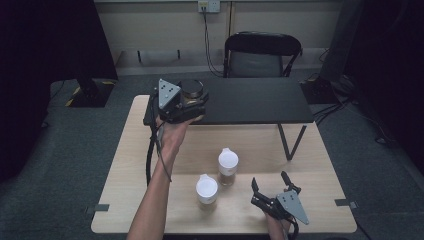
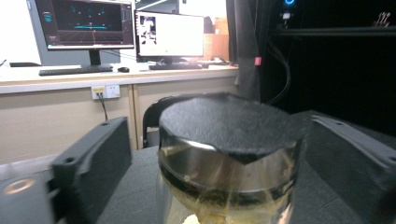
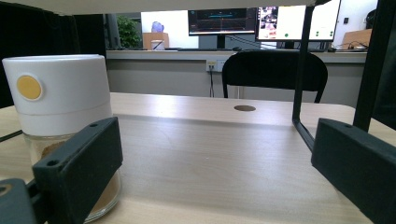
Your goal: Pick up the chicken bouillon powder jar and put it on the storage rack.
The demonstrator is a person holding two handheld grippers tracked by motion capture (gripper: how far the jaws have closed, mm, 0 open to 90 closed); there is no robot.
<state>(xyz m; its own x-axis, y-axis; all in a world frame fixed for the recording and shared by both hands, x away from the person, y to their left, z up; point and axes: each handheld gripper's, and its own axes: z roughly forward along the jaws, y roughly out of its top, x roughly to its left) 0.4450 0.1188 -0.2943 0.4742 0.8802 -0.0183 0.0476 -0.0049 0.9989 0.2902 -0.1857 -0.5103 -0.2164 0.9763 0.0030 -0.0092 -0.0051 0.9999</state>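
Up at the far left of the scene, the left gripper (image 1: 192, 97) sits at the dark-lidded jar (image 1: 191, 89), which stands on the black raised shelf (image 1: 260, 100) over the far part of the wooden table (image 1: 130, 165). In the left gripper view the jar (image 2: 229, 154) is right there between the fingers (image 2: 93, 158): black textured lid on top, a metal band under it, clear glass below with something pale yellow at the bottom. The fingers are spread, one on each side of the jar, with a visible gap to the glass on the left; on the right the gap is harder to judge, but the pad does not look pressed in. The jar stands upright on the shelf on its own.

Down at the near right, the right gripper (image 1: 272, 187) rests low at the table's near edge, its fingers spread wide with nothing between them. The right gripper view looks along bare tabletop, and a white-lidded jar (image 3: 63, 140) with a yellow dot stands just beyond the left finger (image 3: 77, 172), not between the pair.

Mid-table, two white-lidded jars: one (image 1: 206, 191) nearer, one (image 1: 227, 166) slightly farther and to the right, close together but apart. A black folding chair (image 1: 262, 52) stands beyond the table.
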